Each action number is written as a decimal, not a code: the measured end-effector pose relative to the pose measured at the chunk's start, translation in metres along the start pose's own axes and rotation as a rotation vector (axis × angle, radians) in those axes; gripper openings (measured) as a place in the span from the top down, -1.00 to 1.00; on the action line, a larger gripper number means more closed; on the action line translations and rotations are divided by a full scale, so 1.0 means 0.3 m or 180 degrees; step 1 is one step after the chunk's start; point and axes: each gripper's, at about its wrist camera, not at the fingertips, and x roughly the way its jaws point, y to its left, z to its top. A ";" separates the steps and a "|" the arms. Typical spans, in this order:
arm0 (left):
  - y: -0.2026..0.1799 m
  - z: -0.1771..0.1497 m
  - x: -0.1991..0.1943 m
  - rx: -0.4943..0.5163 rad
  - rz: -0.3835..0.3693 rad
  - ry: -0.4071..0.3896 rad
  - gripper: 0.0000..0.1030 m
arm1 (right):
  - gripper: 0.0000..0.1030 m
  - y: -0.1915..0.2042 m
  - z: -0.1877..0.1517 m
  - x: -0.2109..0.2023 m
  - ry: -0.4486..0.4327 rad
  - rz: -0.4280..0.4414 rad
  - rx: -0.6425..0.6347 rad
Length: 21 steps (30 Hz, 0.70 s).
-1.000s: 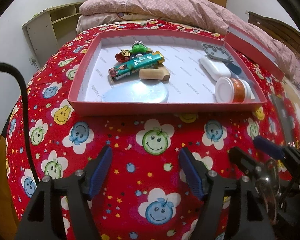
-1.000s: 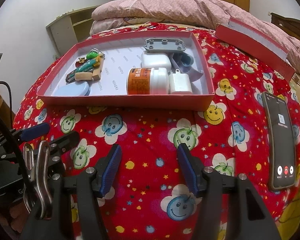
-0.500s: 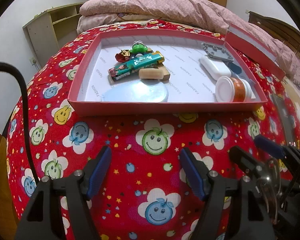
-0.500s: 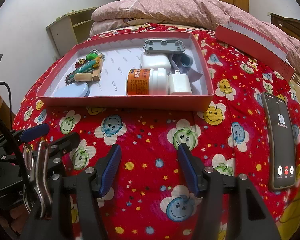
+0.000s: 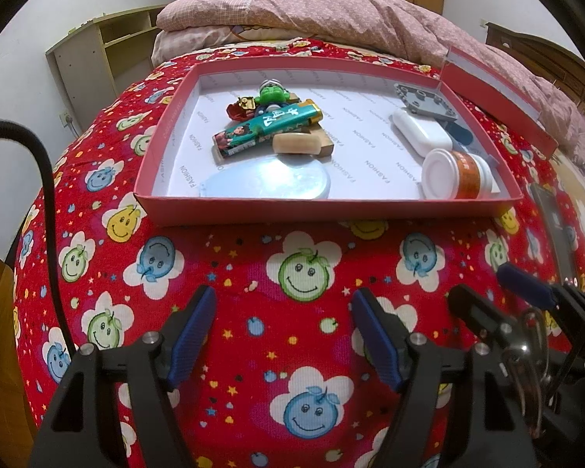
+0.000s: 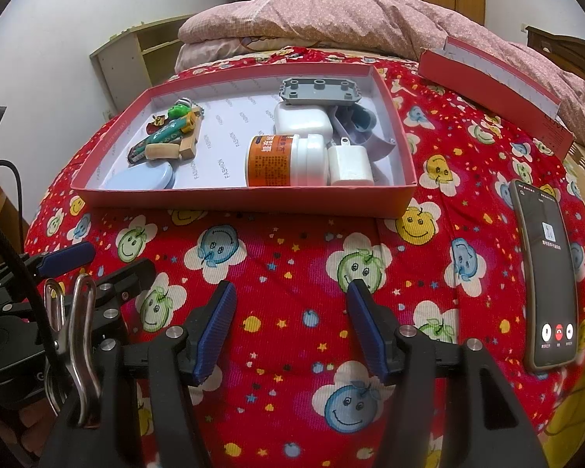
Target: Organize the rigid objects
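Already every small rigid thing you can see lies inside the shallow red box [image 6: 245,199] on the bed, in two clusters, which fits either a sort that is done or one under way. Your left gripper [image 5: 282,335] and right gripper [image 6: 290,325] both hover over the red smiley bedspread [image 5: 304,273] short of the box, each pair of fingers spread wide with nothing between them.

At the left end sit a green toy figure [image 5: 272,93], a teal printed pack [image 5: 267,126], a rounded wooden block [image 5: 297,143] and a flat pale-blue round lid [image 5: 269,183]. The wood is stiff and grippy; take it across its short sides. The lid lies flat and looks slick, so you would need an edge, and it may skate.

At the right end the white jar with an orange label [image 6: 286,160] lies on its side, touching a white plug adapter [image 6: 349,165]. Hard, smooth plastic, probably light; it can roll, so close on the body, not the cap. Behind are a rounded white case [image 6: 302,119] and a grey studded plate [image 6: 319,89], both rigid. The lilac piece beside them is partly hidden; I cannot name it.

A phone [image 6: 546,273] and the red box lid [image 6: 495,78] lie outside the box.
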 end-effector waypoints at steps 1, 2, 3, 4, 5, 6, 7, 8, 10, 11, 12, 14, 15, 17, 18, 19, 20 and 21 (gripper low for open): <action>0.001 0.000 0.001 -0.0001 0.0007 0.0001 -0.49 | -0.18 0.000 0.001 -0.001 0.0000 0.0000 0.0001; 0.002 0.000 0.001 -0.0003 0.0005 -0.0001 -0.50 | -0.18 0.001 0.001 -0.001 -0.0001 0.0000 0.0000; 0.003 0.000 0.001 -0.0001 0.0004 -0.0003 -0.50 | -0.18 0.001 0.001 -0.001 -0.0003 -0.0001 -0.0001; 0.004 0.001 0.002 -0.0002 0.0006 -0.0003 -0.50 | -0.19 0.000 0.002 -0.001 -0.0006 -0.0001 0.0000; 0.003 0.000 0.001 -0.0004 0.0005 -0.0001 -0.50 | -0.19 0.000 0.000 -0.001 -0.0002 0.0000 0.0000; 0.006 0.001 0.001 -0.0007 0.0006 -0.0001 -0.50 | -0.19 0.001 -0.001 -0.001 -0.0002 0.0000 0.0000; 0.008 0.001 0.003 -0.0008 0.0006 0.0000 -0.50 | -0.19 0.000 0.002 0.000 -0.0003 0.0000 0.0002; 0.008 0.001 0.002 -0.0007 0.0006 -0.0001 -0.50 | -0.19 0.000 -0.001 -0.001 -0.0004 0.0000 0.0000; 0.010 0.002 0.003 -0.0006 0.0006 -0.0002 -0.50 | -0.19 0.001 -0.002 -0.001 -0.0005 0.0000 -0.0001; 0.009 0.002 0.002 -0.0007 0.0006 -0.0002 -0.50 | -0.19 0.000 0.000 0.000 -0.0006 0.0000 0.0000; 0.009 0.002 0.002 -0.0007 0.0006 -0.0003 -0.50 | -0.19 0.000 -0.001 0.000 -0.0006 0.0000 0.0000; 0.007 0.001 0.002 -0.0005 0.0007 -0.0005 -0.50 | -0.19 0.001 -0.003 -0.001 -0.0007 0.0000 -0.0001; 0.010 0.003 0.002 -0.0005 0.0007 -0.0006 -0.50 | -0.19 0.000 -0.002 0.000 -0.0009 -0.0001 -0.0001; 0.010 0.003 0.002 -0.0005 0.0007 -0.0005 -0.50 | -0.19 -0.001 0.000 -0.001 -0.0009 0.0000 0.0000; 0.010 0.002 0.002 -0.0006 0.0007 -0.0007 -0.50 | -0.19 -0.001 0.001 0.000 -0.0010 0.0000 0.0000; 0.009 0.002 0.002 -0.0007 0.0007 -0.0008 -0.50 | -0.19 -0.001 -0.001 -0.001 -0.0010 -0.0001 0.0000; 0.011 0.002 0.000 -0.0007 0.0008 -0.0014 -0.50 | -0.19 -0.001 0.002 -0.001 -0.0011 -0.0002 0.0001; 0.013 0.002 0.000 -0.0006 0.0009 -0.0018 -0.50 | -0.19 -0.001 0.002 -0.001 -0.0011 -0.0002 0.0000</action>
